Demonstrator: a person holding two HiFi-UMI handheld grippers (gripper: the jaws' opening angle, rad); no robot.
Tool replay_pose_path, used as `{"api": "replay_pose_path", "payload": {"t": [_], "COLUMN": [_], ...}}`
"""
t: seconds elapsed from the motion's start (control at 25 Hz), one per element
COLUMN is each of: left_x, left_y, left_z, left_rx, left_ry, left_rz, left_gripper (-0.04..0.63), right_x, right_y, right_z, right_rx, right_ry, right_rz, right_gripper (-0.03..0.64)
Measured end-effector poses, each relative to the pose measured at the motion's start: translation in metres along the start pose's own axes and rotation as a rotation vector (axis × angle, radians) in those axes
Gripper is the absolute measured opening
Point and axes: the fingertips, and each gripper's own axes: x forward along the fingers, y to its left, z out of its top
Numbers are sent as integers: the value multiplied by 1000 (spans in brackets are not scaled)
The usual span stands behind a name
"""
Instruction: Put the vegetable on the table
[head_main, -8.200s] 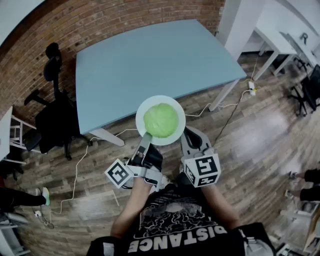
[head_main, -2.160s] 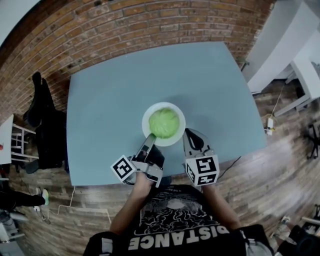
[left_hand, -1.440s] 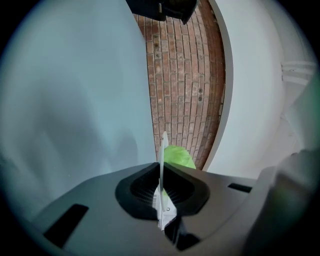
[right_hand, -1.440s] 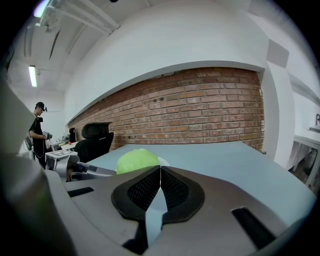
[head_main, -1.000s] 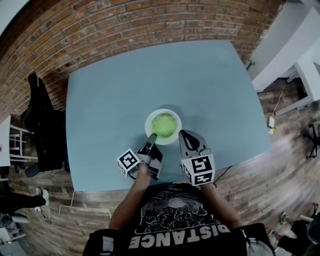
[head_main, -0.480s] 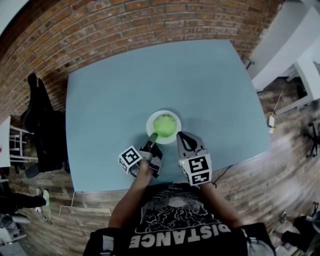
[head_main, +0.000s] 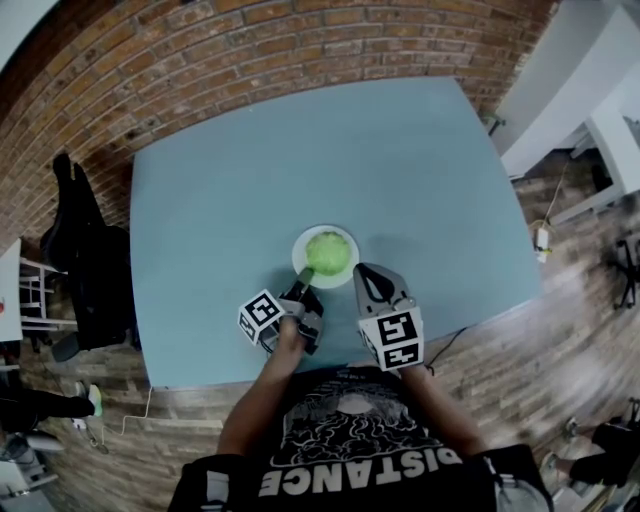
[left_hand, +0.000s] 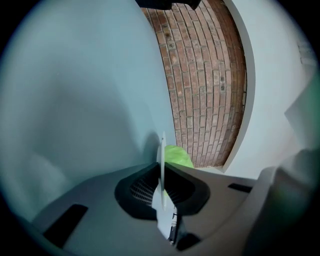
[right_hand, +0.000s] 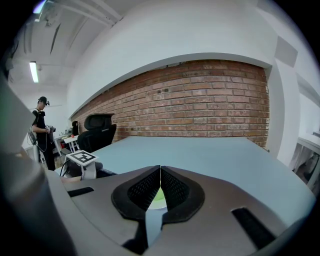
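Note:
A green cabbage lies on a white plate low over the near middle of the blue-grey table; whether the plate touches the top I cannot tell. My left gripper is shut on the plate's near-left rim, and its jaws have just been opening a little with the rim between them. In the left gripper view the plate shows edge-on between the pads of the left gripper, with the cabbage behind. My right gripper hangs just right of the plate, shut and empty; in the right gripper view the right gripper has its pads together.
A black office chair stands off the table's left side. A brick wall runs behind the table and white desks stand at the right. A person stands far off by another chair.
The plate with the cabbage and my left gripper have sunk towards the table top. My right gripper has kept its place.

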Motion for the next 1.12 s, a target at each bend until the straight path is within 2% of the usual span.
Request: {"api": "replay_pose_path", "payload": {"t": [0.52,0.88,1.12], "left_x": [6,10,11], "left_y": [7,15,16], "left_z": [2,2,3], "left_rx": [22,147,196], "left_ry": [-2,38,55], "left_rz": [47,212,275], "left_gripper": [21,20,20], "right_x": [-1,1,1], "right_y": [-2,-1,-3], "right_z": [-6,-10,-16], "right_rx": [8,11,11], "right_ry": [12,14,23], "right_rz": [5,16,17], "right_gripper": [9,9,9]}}
